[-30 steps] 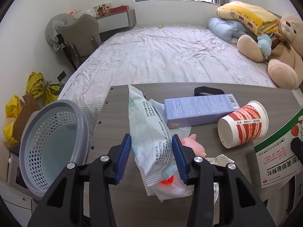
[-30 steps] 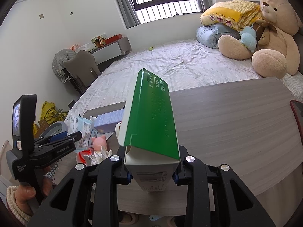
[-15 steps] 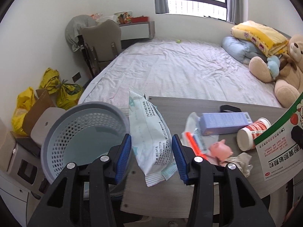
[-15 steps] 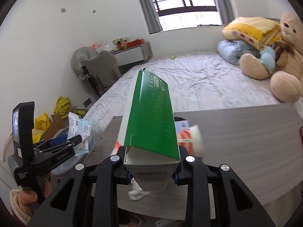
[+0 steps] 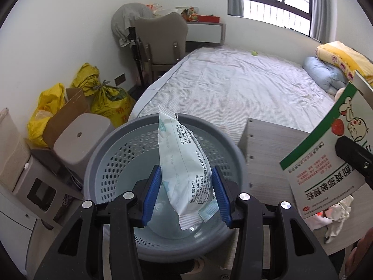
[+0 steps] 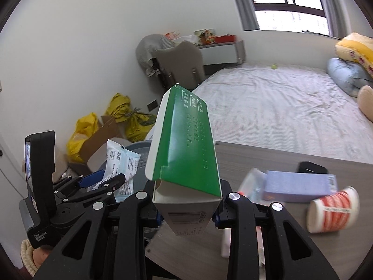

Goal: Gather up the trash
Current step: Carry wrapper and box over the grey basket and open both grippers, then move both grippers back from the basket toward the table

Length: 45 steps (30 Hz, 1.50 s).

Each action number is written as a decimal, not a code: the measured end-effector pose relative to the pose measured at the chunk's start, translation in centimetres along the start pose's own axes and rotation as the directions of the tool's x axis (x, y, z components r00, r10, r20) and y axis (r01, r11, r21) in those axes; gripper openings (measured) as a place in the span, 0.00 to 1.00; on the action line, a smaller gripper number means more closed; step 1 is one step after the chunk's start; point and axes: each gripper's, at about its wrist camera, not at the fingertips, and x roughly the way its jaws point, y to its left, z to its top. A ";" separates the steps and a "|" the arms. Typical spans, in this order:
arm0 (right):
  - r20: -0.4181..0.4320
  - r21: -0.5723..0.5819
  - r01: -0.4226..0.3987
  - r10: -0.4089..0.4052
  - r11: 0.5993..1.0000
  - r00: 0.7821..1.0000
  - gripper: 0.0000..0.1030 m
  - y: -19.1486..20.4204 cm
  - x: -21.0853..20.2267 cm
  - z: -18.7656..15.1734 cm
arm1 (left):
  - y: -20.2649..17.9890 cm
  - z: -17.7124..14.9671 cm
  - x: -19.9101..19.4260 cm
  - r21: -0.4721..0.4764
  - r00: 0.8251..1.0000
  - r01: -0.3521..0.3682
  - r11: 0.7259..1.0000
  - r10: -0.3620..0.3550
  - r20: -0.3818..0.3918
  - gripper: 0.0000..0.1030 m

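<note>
Trash wrapper (image 5: 184, 163) hangs clamped in the left tool (image 5: 186, 198) over the grey basket (image 5: 112, 154), ready to drop, while the right tool (image 6: 186, 217), at three o'clock, clenches a green carton (image 6: 186, 144).

left hand-held gripper (image 5: 186, 191): clamped, angled downward | right hand-held gripper (image 6: 187, 214): clamped, angled downward

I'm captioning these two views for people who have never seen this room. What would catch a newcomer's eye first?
Probably the white wipes packet clamped in the left hand-held gripper, held right above the grey perforated basket beside the table. Next, the green and white carton in the right hand-held gripper, rising up the middle of the right wrist view. Behind it on the table lie a tipped red and white paper cup and a lilac box.
</note>
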 end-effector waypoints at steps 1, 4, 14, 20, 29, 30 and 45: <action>-0.010 -0.007 -0.012 0.012 1.000 1.000 0.28 0.6 0.9 0.2 | 0.6 0.1 0.4 -0.007 1.000 -0.006 1.000 0.006 -0.006 0.43; -0.046 -0.027 -0.053 0.052 0.998 0.998 0.28 2.3 3.7 0.8 | 2.3 0.2 1.8 -0.025 0.999 -0.021 0.999 0.020 -0.025 0.44; -0.159 -0.052 -0.132 0.122 0.990 0.980 0.29 5.2 10.4 1.2 | 6.3 -0.5 4.9 -0.079 0.995 -0.060 0.995 0.054 -0.078 0.44; -0.182 -0.076 -0.114 0.099 0.991 0.978 0.54 6.0 12.1 0.9 | 8.0 -0.8 5.4 -0.126 0.993 -0.082 0.989 0.071 -0.090 0.65; -0.177 -0.088 -0.076 0.060 0.993 0.982 0.62 6.0 11.9 0.3 | 9.5 -1.2 4.8 -0.164 0.991 -0.115 0.980 0.102 -0.085 0.79; -0.177 -0.092 -0.071 0.054 0.993 0.983 0.62 6.0 11.8 0.2 | 9.5 -1.2 4.8 -0.165 0.991 -0.115 0.979 0.102 -0.087 0.80; -0.205 -0.067 -0.020 0.006 0.998 0.979 0.64 3.3 8.2 0.3 | 8.4 0.3 2.4 -0.160 0.988 -0.140 0.977 0.127 -0.090 0.89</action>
